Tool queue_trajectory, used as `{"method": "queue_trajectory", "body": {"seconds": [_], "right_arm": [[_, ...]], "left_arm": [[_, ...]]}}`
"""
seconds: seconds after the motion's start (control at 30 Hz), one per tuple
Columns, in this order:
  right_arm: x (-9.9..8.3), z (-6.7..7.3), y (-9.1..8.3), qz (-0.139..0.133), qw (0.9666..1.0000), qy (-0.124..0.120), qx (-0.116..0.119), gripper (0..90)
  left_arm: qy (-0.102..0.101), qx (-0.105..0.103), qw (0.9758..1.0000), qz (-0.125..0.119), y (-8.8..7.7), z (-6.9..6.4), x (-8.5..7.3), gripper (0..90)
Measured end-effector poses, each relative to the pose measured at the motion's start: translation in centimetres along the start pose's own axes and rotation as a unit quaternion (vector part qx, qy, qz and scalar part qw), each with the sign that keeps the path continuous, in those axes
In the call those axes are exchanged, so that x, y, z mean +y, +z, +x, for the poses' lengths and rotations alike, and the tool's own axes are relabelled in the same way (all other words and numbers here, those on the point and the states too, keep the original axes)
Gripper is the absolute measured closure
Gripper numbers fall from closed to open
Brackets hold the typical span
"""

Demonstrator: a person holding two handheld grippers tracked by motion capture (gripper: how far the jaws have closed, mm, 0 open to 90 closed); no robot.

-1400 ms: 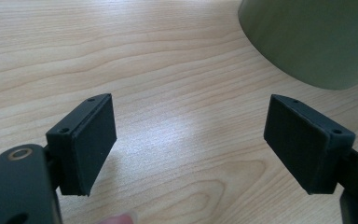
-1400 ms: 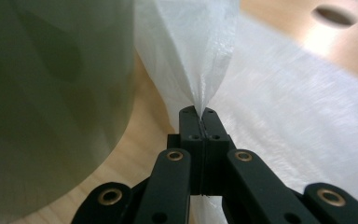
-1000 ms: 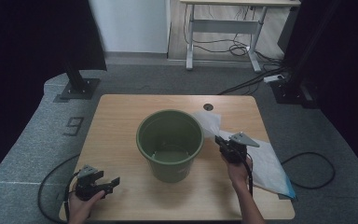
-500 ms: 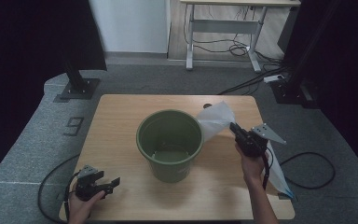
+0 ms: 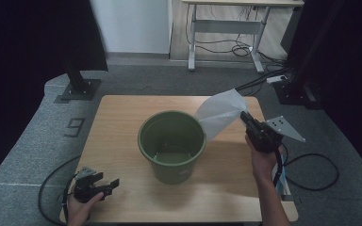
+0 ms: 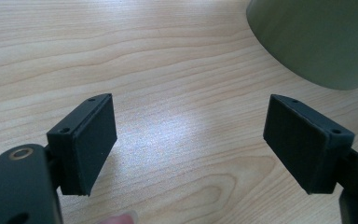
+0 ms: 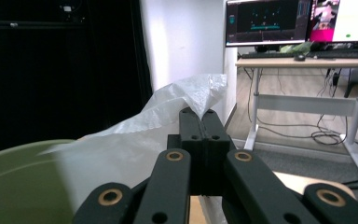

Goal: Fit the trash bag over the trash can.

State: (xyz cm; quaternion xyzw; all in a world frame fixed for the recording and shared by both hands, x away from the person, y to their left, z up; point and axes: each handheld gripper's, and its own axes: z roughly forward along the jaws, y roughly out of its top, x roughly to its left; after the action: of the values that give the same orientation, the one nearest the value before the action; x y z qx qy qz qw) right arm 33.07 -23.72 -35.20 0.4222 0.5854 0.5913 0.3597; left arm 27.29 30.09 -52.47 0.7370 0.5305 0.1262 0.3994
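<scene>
Right gripper [image 5: 243, 116] clamped on a thin white plastic bag [image 5: 219, 113], draping ahead toward green bucket [image 5: 171, 143]. Likely light, floppy, slippery; grip near its mouth edge. Left gripper [image 5: 109, 184] released, empty.

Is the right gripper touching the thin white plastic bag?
Touching. In the right gripper view, the right gripper has its jaws shut on the thin white plastic bag; the film comes out right at their tips.

Two hand-held matte-black two-jaw grippers: left gripper [image 5: 104, 184], right gripper [image 5: 243, 115]. Flat rectangular screw-fixed pads [image 6: 93, 140], brass-ringed pivots on linkage arms, trailing black cables. Right carries a grey three-cornered plate [image 5: 285, 128] with holes; forearms bare, no sleeves.
</scene>
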Motion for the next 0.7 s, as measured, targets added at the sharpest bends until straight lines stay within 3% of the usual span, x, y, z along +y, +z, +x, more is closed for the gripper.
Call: {"method": "queue_trajectory", "body": {"seconds": [0.3,0.7], "right_arm": [[1.9,0.5,-0.5,-0.022,0.9997,-0.001,0.002,88.9],[5.6,2.4,-0.5,-0.052,0.9983,-0.027,0.002,88.9]], "left_arm": [[0.000,0.000,1.0000,0.002,0.0,0.0,0.0,17.0],[-0.001,-0.003,1.0000,0.001,-0.1,0.2,0.0,17.0]]}}
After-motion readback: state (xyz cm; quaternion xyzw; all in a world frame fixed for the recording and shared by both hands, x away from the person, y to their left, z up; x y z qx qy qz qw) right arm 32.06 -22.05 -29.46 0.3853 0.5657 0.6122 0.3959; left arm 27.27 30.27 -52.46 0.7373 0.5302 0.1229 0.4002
